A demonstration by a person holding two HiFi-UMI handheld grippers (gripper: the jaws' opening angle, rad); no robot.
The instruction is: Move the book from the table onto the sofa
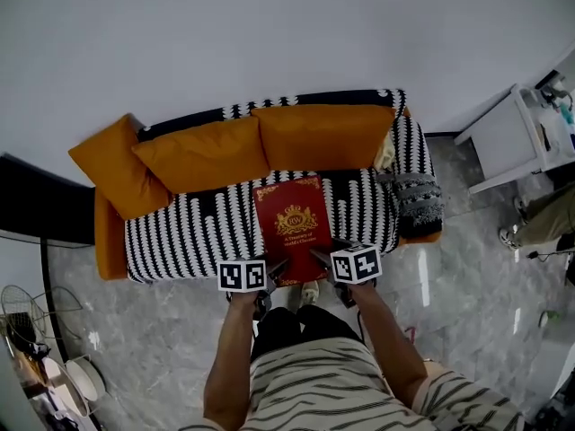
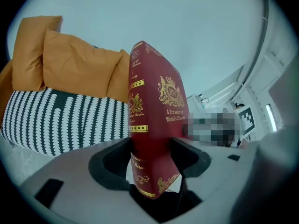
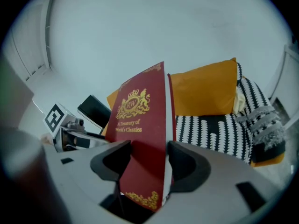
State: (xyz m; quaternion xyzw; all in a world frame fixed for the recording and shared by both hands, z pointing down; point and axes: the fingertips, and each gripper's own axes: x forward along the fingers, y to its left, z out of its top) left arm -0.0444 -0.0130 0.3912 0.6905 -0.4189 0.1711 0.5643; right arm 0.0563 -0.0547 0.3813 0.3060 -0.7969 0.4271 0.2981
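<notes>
Red hardcover book [image 1: 292, 225] over sofa [image 1: 180, 236] seat, near edge pinched by left gripper [image 1: 272, 272] and right gripper [image 1: 323, 260], jaws wide, clamped. Lower both level together; release only once supported.

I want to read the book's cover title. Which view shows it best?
Right gripper view: the red book faces it close, title legible. Left gripper view shows spine and slanted cover; head view shows the whole cover, too small.

Book [image 1: 292, 225] cover smooth, gilt-stamped; sofa [image 1: 180, 232] woven matt cloth; floor [image 1: 467, 285] glossy, probably marble tile.
</notes>
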